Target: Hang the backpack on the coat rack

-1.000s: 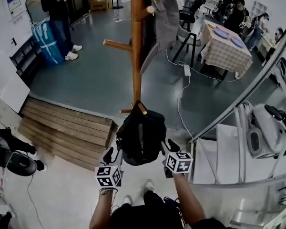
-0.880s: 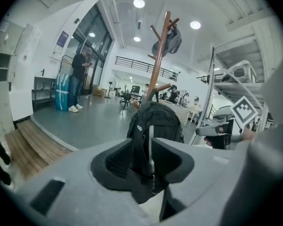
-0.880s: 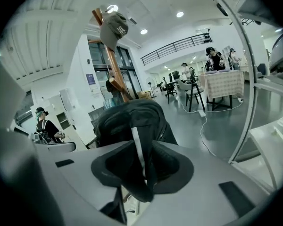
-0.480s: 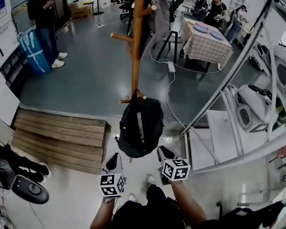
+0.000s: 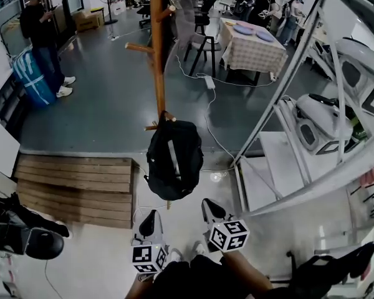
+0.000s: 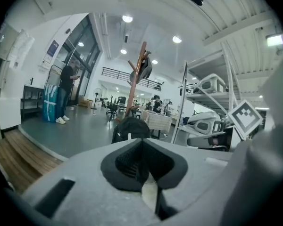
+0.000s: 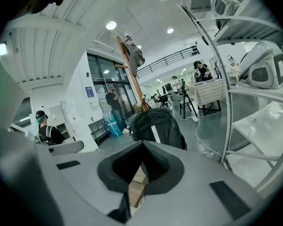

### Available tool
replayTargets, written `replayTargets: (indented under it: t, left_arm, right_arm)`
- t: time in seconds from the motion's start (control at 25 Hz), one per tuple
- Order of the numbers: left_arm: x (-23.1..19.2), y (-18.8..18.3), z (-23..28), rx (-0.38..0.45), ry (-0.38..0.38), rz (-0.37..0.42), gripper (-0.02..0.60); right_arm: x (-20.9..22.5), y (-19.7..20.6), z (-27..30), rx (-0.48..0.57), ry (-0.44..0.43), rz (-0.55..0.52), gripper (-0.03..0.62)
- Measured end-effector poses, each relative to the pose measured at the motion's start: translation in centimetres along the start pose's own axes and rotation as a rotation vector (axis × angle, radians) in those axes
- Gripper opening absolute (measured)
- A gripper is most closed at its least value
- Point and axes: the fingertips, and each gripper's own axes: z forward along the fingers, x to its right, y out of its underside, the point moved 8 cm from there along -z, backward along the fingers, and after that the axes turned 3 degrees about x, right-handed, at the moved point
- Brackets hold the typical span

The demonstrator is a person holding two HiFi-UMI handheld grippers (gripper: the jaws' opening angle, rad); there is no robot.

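- Backpack [image 5: 172,161] hanging on low peg of coat rack [image 5: 156,61].
- Left gripper [image 5: 149,218], right gripper [image 5: 210,207]: jaws clenched and empty, well short of backpack, right just closed.
- Judged soft, saggy, moderately heavy; best taken by top loop.

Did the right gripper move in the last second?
Yes. The right gripper has pulled back from the backpack hanging on the coat rack, toward the person; its jaws have just closed, empty.

L tool [image 5: 151,218], R tool [image 5: 207,205] off backpack [image 5: 172,159]
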Motion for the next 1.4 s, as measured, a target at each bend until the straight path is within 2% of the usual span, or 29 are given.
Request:
replayTargets:
  t: [0.12,0.2,0.64,0.76,1.12,1.4]
  left_arm:
    - [1.6,0.4,-1.0,0.006,0.008,-0.018,0.02]
    - [2.5,0.6,-1.7,0.006,-0.006,-0.002,0.02]
    - [5.6,0.7,-2.5,0.018,-0.022,0.033,0.02]
    - [6.0,0.5,-2.7,0.023,-0.025,0.017,0.02]
    - [6.7,1.7,-2.8,0.017,-0.018,0.008,0.02]
    - [6.4,1.7,-2.7,0.014,-0.026,0.003,0.02]
  right_arm:
    - [-0.5,-0.6,-2.2,0.038,-0.032,-0.008,0.012]
    - [-0.8,-0.7,-3.5,0.052,-0.057,-0.009,0.012]
    - [-0.4,0.6,-6.1,0.039,-0.102,-0.04,0.012]
    - [-0.6,1.3,-6.4,0.031,-0.133,-0.042,0.012]
    - [0.2,2.3,-6.7,0.009,-0.126,-0.008,0.012]
    - [0.1,2.6,-6.4,-0.012,-0.138,-0.032,0.011]
